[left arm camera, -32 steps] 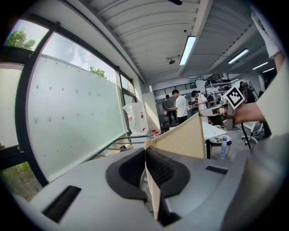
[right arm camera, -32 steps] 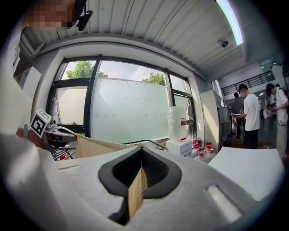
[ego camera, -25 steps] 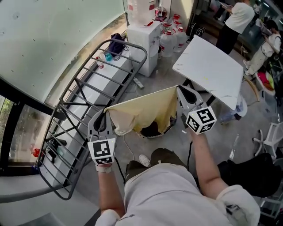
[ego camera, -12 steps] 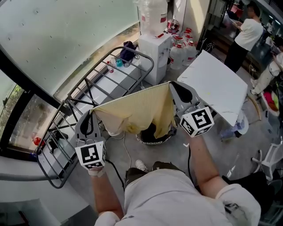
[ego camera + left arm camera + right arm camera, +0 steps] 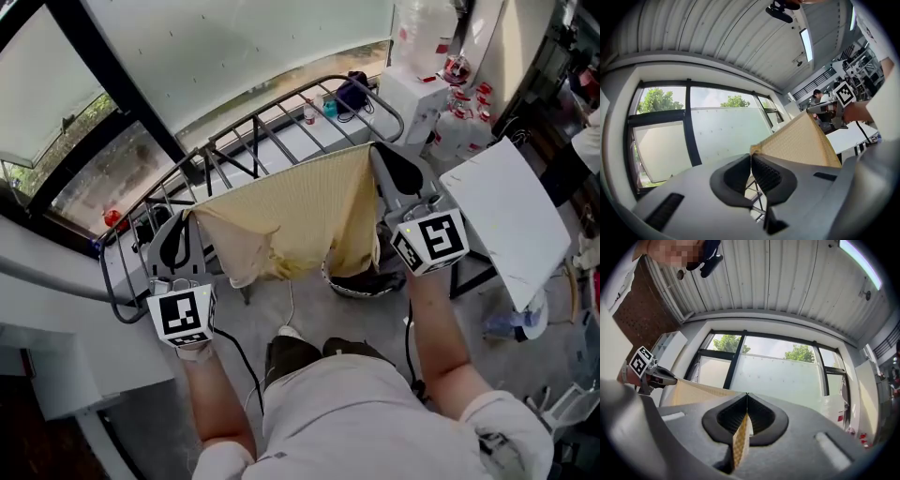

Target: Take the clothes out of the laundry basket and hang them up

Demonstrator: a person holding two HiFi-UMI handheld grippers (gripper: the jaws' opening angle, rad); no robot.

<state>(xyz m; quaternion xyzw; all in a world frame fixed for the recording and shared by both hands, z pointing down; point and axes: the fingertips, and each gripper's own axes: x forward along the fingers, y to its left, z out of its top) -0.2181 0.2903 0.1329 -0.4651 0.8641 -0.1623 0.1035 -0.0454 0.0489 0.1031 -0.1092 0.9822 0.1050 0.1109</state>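
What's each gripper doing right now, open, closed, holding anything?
Left gripper: closed, holding one top corner of the yellow garment.
Right gripper: closed, holding the other top corner of it.

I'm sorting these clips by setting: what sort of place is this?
Probably a workshop or lab corner rather than a home. A corrugated metal ceiling, large clear water-cooler jugs beside a white dispenser, and a white work table surround the grey metal drying rack.

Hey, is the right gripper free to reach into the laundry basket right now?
Probably not: the right gripper is shut on the yellow garment, which drapes above the laundry basket on the floor.
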